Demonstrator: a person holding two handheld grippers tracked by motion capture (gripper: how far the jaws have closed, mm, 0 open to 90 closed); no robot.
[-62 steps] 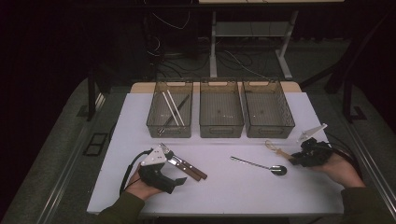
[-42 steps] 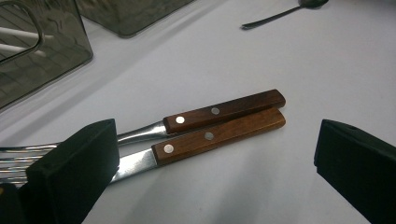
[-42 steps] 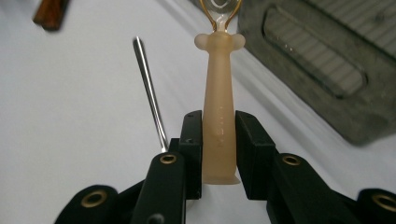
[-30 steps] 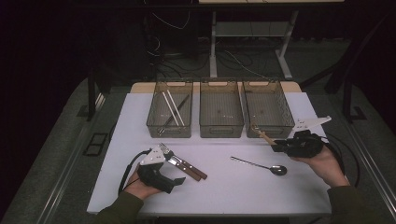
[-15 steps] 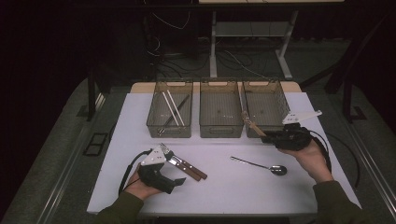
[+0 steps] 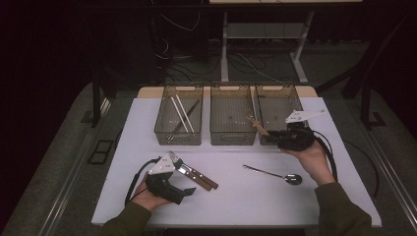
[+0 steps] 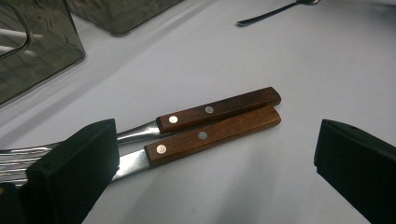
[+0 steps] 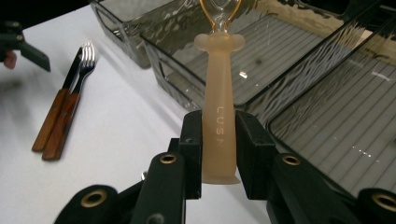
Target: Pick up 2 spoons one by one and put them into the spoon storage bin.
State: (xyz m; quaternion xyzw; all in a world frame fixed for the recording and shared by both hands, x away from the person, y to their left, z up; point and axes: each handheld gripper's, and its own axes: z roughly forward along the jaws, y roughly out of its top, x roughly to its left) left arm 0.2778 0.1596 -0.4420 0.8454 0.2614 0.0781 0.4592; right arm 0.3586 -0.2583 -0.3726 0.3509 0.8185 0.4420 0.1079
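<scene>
My right gripper [image 6: 269, 138] is shut on the pale tan handle of a translucent spoon-like utensil [image 6: 256, 124]. It holds the utensil just above the table at the front of the bins, tip pointing up-left at the wall between the middle bin [image 6: 232, 142] and the right bin [image 6: 295, 98]. In the right gripper view, both pads of the right gripper [image 8: 219, 149] press the tan utensil [image 8: 219, 107]. My left gripper [image 6: 184, 176] rests open on the table astride two wood-handled utensils [image 6: 196, 178]. Their handles [image 7: 215, 121] lie between the wide-apart jaws of the left gripper [image 7: 217, 140].
The left bin [image 6: 178, 142] holds white chopsticks [image 6: 181, 113] and a dark stick. A metal spoon [image 6: 275, 173] lies on the white table [image 6: 236, 206] in front of the right hand. The wood-handled pair [image 8: 60, 116] appears left in the right gripper view.
The right gripper has carried the tan utensil left and slightly up, from the table's right side to the front of the middle and right bins. The left gripper has stayed put.
</scene>
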